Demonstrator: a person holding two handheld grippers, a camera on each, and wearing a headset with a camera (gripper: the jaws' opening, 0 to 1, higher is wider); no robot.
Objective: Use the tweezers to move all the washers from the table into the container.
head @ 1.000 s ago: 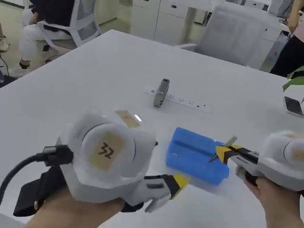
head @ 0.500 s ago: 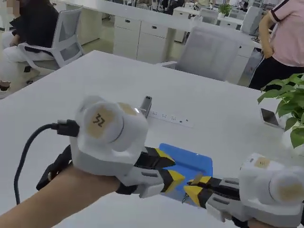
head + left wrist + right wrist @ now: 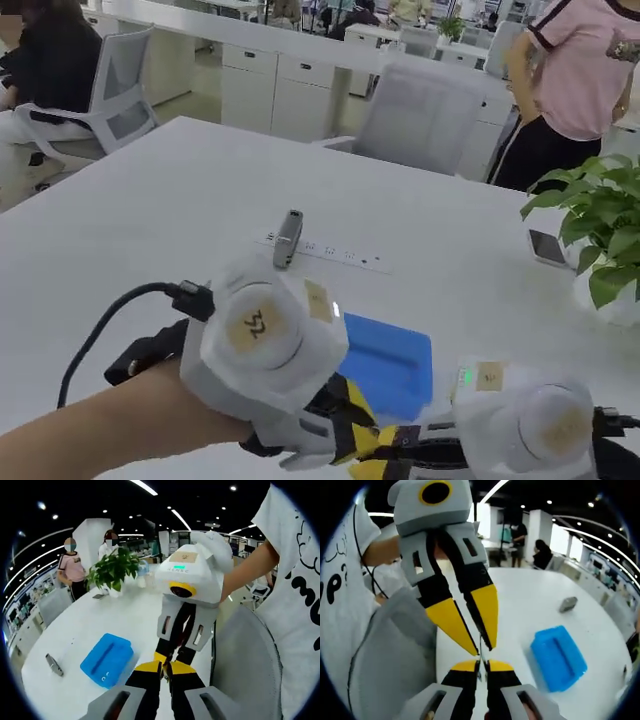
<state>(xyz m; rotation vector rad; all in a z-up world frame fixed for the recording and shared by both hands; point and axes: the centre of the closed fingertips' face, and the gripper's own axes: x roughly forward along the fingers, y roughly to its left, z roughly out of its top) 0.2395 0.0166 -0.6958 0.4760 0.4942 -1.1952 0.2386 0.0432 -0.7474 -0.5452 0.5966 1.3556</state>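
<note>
Left gripper (image 3: 162,669) moved tip-to-tip with right gripper (image 3: 480,667), both nipping tweezers (image 3: 480,652), blue container (image 3: 385,360) beside

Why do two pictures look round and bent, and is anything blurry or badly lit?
Left gripper view and right gripper view: fisheye lenses bend the white table and ceiling lights into curves. Right gripper view: the thin tweezers, so close, are hard to make out. Head view: straight lines, even office light, blue container clear.

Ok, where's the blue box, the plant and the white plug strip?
Blue box (image 3: 388,362): head view, on its flat top.
Plant (image 3: 598,218): head view, on its leaves.
White plug strip (image 3: 340,255): head view, on its middle.
</note>
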